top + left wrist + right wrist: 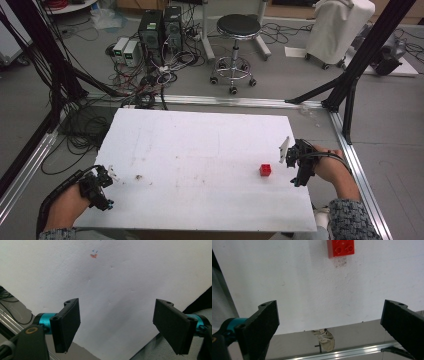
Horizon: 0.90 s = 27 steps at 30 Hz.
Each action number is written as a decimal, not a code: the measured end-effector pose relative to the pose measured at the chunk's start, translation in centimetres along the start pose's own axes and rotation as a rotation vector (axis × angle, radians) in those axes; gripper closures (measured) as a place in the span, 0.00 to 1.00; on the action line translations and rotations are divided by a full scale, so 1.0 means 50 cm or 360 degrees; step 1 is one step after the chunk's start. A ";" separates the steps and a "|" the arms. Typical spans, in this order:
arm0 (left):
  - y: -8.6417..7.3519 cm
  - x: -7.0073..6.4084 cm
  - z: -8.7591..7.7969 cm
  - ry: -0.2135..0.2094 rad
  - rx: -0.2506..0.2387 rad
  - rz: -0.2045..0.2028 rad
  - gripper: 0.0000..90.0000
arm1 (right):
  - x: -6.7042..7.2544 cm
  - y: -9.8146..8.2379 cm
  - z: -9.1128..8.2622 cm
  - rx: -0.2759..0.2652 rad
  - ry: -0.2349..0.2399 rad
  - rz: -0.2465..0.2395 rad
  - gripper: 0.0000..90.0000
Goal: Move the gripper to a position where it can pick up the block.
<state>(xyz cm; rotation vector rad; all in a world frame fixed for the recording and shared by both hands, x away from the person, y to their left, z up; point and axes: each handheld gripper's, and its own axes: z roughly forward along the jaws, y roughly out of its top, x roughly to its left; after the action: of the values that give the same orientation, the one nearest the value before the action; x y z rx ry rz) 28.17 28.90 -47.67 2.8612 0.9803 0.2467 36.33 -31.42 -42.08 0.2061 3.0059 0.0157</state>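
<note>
A small red studded brick [265, 169] lies on the white table [200, 150], toward its right side; the right gripper view has it at the top [341, 248]. My right gripper [295, 162] hovers at the table's right edge, just right of the brick, open with nothing between its jaws [332, 322]. At the table's front left corner my left gripper [102, 182] is open too, its black jaws wide apart over bare white board [116, 325].
A small brownish-orange mark [138, 176] sits on the board near the left gripper, also in the left gripper view [93, 255]. Beyond the table stand a black stool [235, 45], computer boxes [160, 30], tangled cables and black frame posts. An aluminium rail [360, 170] runs along the right.
</note>
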 end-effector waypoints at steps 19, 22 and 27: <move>0.003 -0.002 0.005 -0.0004 0.0026 -0.0001 0.25 | -0.053 0.065 0.048 -0.0039 0.0065 -0.0145 0.01; 0.002 -0.002 0.004 0.0000 0.0012 -0.0008 0.25 | -0.056 0.074 0.056 -0.0051 0.0065 -0.0155 0.01; 0.002 -0.003 0.004 -0.0001 0.0012 -0.0013 0.25 | -0.065 0.089 0.078 -0.0076 0.0095 -0.0160 0.01</move>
<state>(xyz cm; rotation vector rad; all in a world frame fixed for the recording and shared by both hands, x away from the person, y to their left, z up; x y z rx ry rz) 28.15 28.72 -47.88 2.8634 0.9947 0.2420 40.63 -27.43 -45.44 0.0509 3.0675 0.0850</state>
